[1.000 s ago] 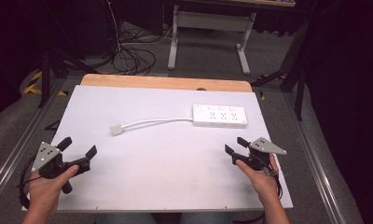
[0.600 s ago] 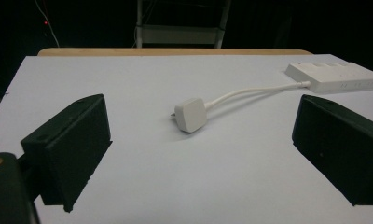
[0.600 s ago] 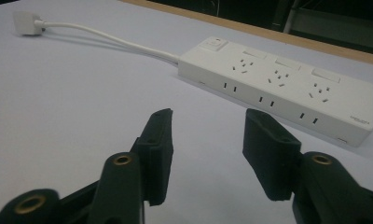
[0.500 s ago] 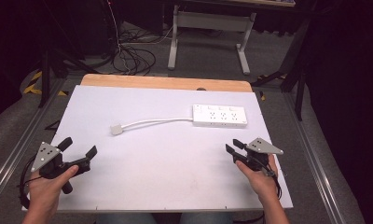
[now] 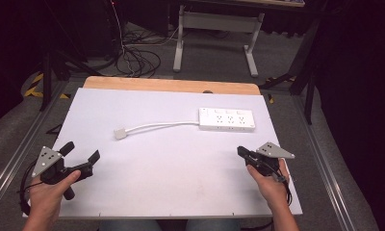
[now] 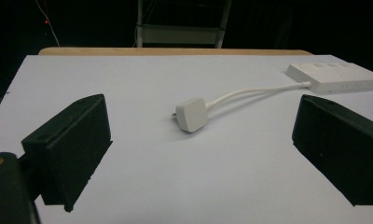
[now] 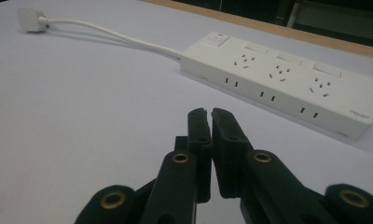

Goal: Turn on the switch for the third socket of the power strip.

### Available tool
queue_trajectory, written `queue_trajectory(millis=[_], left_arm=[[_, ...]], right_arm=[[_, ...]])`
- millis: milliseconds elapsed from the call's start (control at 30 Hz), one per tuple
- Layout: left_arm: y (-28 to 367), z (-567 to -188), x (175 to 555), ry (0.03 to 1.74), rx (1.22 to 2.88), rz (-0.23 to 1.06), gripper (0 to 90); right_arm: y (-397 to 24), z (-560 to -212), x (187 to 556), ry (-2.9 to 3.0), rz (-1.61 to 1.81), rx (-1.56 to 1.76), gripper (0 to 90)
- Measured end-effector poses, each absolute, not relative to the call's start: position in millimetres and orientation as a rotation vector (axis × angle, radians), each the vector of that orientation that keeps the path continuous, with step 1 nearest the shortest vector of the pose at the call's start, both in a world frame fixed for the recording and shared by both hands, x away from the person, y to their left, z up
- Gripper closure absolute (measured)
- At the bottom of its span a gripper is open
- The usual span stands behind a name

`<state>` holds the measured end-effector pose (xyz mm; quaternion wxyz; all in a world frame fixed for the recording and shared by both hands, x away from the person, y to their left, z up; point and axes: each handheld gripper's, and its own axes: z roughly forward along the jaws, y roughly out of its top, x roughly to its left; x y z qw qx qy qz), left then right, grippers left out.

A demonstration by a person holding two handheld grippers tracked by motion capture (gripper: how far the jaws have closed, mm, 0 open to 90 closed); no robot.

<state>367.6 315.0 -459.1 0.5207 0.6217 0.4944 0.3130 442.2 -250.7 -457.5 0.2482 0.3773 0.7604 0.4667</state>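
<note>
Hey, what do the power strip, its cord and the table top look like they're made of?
Power strip: likely hard white plastic, smooth with moulded edges and a slight sheen. Cord: probably flexible white rubbery plastic, since it lies in soft curves. Table top: a matte white sheet, material unclear, with a bare wood-looking edge along the far side.

The one change is at the right tool (image 5: 242, 153). A second ago its two black jaws stand spread apart over the white table (image 5: 181, 192); half a second ago the gap is narrower; now they have just been closing and meet, pad against pad. In the right gripper view the right tool (image 7: 209, 116) shows only a thin slit between the jaws, with nothing caught in it. The closed tips point toward the power strip (image 7: 287, 74), apart from it.
</note>
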Motion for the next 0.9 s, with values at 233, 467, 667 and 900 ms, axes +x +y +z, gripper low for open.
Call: queue_trajectory(millis=[233, 467, 667, 900], left_arm=[[315, -459, 368, 1.184, 1.496, 0.744, 4.9], [314, -460, 368, 1.188, 1.499, 0.747, 4.9], [314, -460, 368, 1.186, 1.503, 0.749, 5.0], [314, -460, 368, 1.185, 1.505, 0.748, 4.9]], right_arm=[[-250, -456, 442, 2.087, 1.245, 1.020, 90.0], [-251, -453, 445, 2.083, 1.252, 1.050, 90.0], [-250, -452, 448, 2.082, 1.249, 1.059, 90.0], [-247, -449, 455, 2.077, 1.239, 1.073, 90.0]])
